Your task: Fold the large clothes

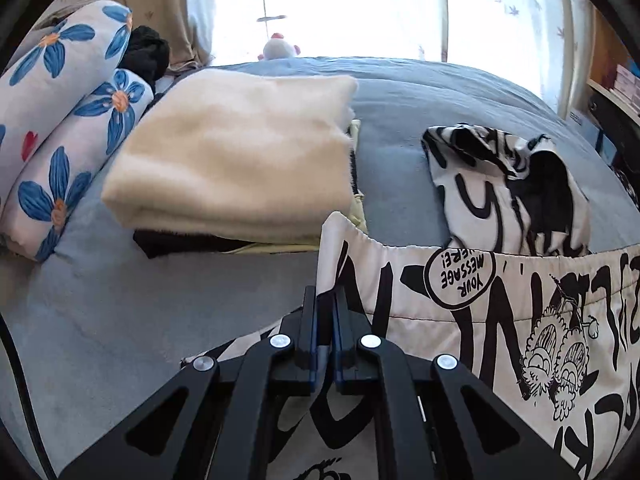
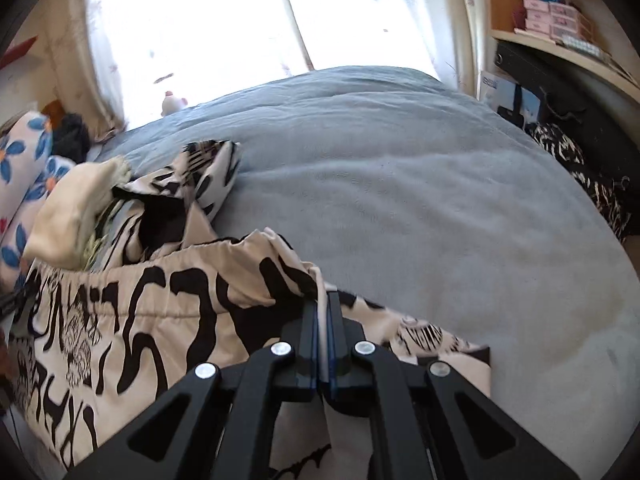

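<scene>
A large white garment with black cartoon print (image 1: 480, 300) lies across the near part of the grey-blue bed (image 1: 400, 92). My left gripper (image 1: 325, 300) is shut on the garment's left hem corner, which is lifted off the bed. In the right wrist view the same printed garment (image 2: 180, 300) stretches to the left, and my right gripper (image 2: 323, 304) is shut on its right hem corner, cloth pinched between the blue pads. The hem hangs taut between both grippers. A crumpled far part of the garment (image 1: 512, 176) rests on the bed behind.
A folded cream blanket (image 1: 240, 152) sits on a stack at the left of the bed, beside flowered pillows (image 1: 60, 120). A small plush toy (image 1: 278, 48) sits at the bed's far edge by the window. Shelves with boxes (image 2: 552, 20) stand at right.
</scene>
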A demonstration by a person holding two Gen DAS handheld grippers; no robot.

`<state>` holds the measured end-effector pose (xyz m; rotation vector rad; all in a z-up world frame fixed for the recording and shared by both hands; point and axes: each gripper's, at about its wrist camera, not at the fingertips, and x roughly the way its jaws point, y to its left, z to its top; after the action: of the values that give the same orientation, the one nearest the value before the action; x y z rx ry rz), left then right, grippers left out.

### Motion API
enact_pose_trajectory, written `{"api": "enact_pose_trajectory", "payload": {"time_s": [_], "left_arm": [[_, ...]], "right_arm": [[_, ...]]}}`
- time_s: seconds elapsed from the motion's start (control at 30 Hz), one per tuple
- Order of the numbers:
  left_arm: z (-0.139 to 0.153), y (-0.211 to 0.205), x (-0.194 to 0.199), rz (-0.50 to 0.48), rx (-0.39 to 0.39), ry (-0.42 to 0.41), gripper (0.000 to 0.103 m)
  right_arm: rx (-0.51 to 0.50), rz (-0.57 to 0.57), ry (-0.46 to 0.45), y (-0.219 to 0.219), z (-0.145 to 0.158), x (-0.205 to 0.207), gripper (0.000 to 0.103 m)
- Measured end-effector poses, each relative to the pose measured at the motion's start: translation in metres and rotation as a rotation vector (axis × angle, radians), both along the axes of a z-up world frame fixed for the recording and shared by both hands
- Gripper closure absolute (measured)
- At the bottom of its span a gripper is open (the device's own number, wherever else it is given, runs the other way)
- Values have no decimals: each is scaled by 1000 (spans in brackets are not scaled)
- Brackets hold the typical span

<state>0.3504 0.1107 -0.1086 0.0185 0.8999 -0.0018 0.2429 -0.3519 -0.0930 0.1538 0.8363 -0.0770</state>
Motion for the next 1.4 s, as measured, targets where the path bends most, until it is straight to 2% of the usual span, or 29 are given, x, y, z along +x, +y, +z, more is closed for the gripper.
{"api": "enact_pose_trajectory", "payload": {"time_s": [0.17, 0.23, 0.3, 0.33, 0.37, 0.4, 0.43, 0.5, 0.57, 0.67, 0.7, 0.73, 0.8, 0.87, 0.97, 1.03, 1.1, 1.17, 1.23, 1.27, 1.3, 1.33, 1.4], "left_arm": [[-55, -10, 20, 15, 36, 76, 99], [-70, -11, 21, 21, 17, 84, 98], [-72, -8, 20, 26, 2, 73, 95], [-72, -6, 20, 30, -7, 75, 91], [-70, -4, 20, 37, -14, 75, 88], [-67, -1, 19, 53, -18, 78, 76], [-63, 4, 18, 79, -19, 79, 66], [-53, 14, 11, 110, -45, 72, 62], [-40, 20, 2, 121, -74, 37, 62], [-18, 16, -16, 111, -89, -41, 62], [-14, 10, -19, 92, -89, -56, 68], [-11, 4, -21, 72, -90, -62, 80], [-11, -15, -20, 29, -78, -52, 89], [-19, -30, -14, 26, -61, -32, 89], [-41, -34, -2, 53, -68, 16, 89], [-54, -27, 3, 71, -47, 36, 90], [-59, -13, 5, 64, -89, 29, 91], [-62, 1, 8, 72, -97, 32, 92], [-66, 15, 11, 62, -156, 46, 93], [-67, 19, 11, 53, -179, 47, 93], [-67, 20, 11, 48, -184, 45, 93], [-68, 20, 11, 42, -184, 42, 93], [-69, 17, 10, 38, -171, 36, 93]], "right_arm": [[-23, -37, 148, 7, -60, 36, 99], [-29, -53, 142, 8, -68, 36, 97], [-18, -60, 141, 8, -68, 36, 94], [-10, -61, 144, 6, -66, 36, 92], [-5, -64, 150, 4, -65, 35, 85], [1, -76, 158, 0, -62, 33, 77], [14, -94, 170, -3, -58, 33, 75], [51, -141, 172, -10, -49, 29, 73], [80, -164, 128, -6, -35, 20, 73], [76, -82, 57, 25, -14, 9, 73], [74, -44, 41, 38, -10, 8, 73], [70, -2, 34, 55, -6, 9, 73], [58, 75, 40, 87, -6, 13, 73], [43, 135, 45, 118, -13, 19, 73], [-21, 156, 79, 141, -35, 28, 73], [-49, 128, 68, 130, -44, 30, 74], [-29, 86, 61, 106, -48, 27, 76], [-57, -11, 68, 75, -49, 26, 76], [-62, -88, 86, 34, -55, 21, 76], [-29, -87, 87, 18, -57, 19, 93], [-3, -85, 89, 5, -59, 15, 103], [64, -66, 71, -10, -60, 10, 103], [94, -68, 54, -19, -58, 6, 103]]}}
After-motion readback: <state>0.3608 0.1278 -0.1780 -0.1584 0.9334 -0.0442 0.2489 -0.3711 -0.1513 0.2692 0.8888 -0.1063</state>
